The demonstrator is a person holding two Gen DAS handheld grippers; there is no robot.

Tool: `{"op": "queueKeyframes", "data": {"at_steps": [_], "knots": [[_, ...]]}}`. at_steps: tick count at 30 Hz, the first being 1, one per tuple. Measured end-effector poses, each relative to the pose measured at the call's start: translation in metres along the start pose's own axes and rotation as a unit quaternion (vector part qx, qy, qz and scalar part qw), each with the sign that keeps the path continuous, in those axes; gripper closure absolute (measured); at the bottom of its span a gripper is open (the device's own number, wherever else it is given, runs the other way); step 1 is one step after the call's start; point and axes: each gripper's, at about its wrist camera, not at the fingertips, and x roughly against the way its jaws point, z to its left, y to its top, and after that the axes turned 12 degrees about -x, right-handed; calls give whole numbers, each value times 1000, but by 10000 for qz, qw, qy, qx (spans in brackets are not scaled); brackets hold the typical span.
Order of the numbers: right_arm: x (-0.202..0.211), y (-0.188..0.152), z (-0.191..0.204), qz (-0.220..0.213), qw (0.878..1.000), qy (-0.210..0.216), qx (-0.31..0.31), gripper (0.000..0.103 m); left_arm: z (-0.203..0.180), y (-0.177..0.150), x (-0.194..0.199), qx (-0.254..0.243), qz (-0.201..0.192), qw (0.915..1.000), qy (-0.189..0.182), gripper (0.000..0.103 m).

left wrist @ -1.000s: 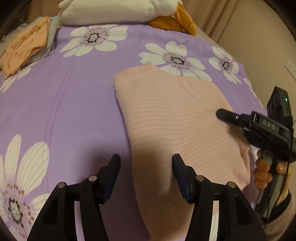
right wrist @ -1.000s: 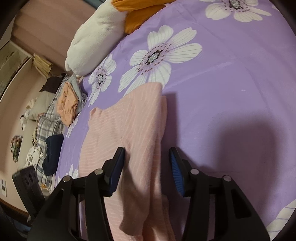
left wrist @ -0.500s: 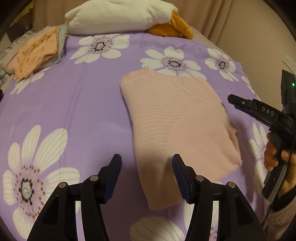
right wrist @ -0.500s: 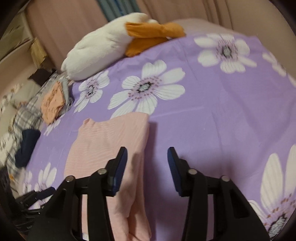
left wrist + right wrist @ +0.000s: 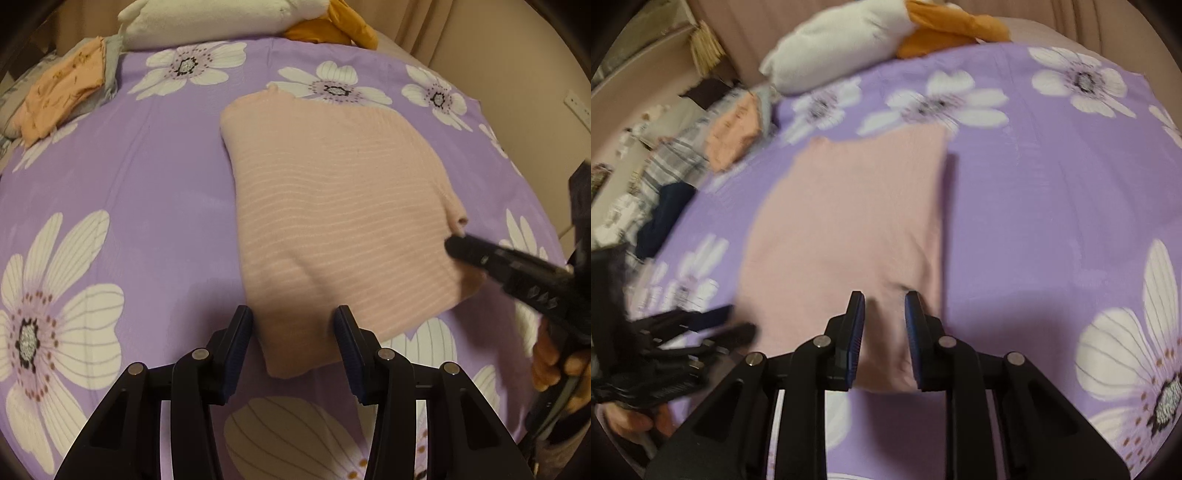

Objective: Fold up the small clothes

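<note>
Surface: purple bedspread (image 5: 147,192) printed with large white daisies, covering a bed against a beige wall.
Background: white plush toy (image 5: 207,18) with orange parts at the far edge; a folded peach garment (image 5: 62,96) lies on a grey one at the far left corner, well apart from the work.
Garment: pink striped top (image 5: 332,206) lying flat on the bedspread in the middle, already folded into a narrower panel, with straight side edges and a small bit of fabric sticking out at its right edge.
Left gripper (image 5: 293,339): jaws have just been closing and stand part open, astride the near left corner of the top; I cannot tell whether the pads touch the fabric.
Right gripper (image 5: 884,332): jaws have just been closing and are now narrow, with the near right hem of the top between them; whether they already pinch it I cannot tell.
Progress: lengthwise folds look done; a crosswise fold, near hem toward the far edge, seems to remain.
Next step, as judged: pinch both near corners.
</note>
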Motion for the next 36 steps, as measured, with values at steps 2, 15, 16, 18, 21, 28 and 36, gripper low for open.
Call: {"op": "queueKeyframes", "data": {"at_steps": [2,15,16,18,21,28,36], "knots": [[0,-4,-4,65,9999,-66,-44,82,-1,-2,5,18,-19,10000,42,56],[80,-12,17,-557,9982,47,222,44,-11,-2,71,19,-596,9972,445,33],[89,-14,22,-632,9976,32,293,39,-12,-2,76,14,-619,9970,463,33],[99,-16,28,-709,9968,12,366,34,-14,-2,84,16,-668,9965,505,33],[113,-17,33,-803,9960,-21,380,17,-18,-2,95,29,-697,9955,635,32],[137,-23,42,-943,9945,-69,447,0,-18,-4,121,240,-747,9927,917,5],[145,-27,53,-1098,9919,-267,577,0,-24,-5,130,199,-666,9916,1089,5]]}}
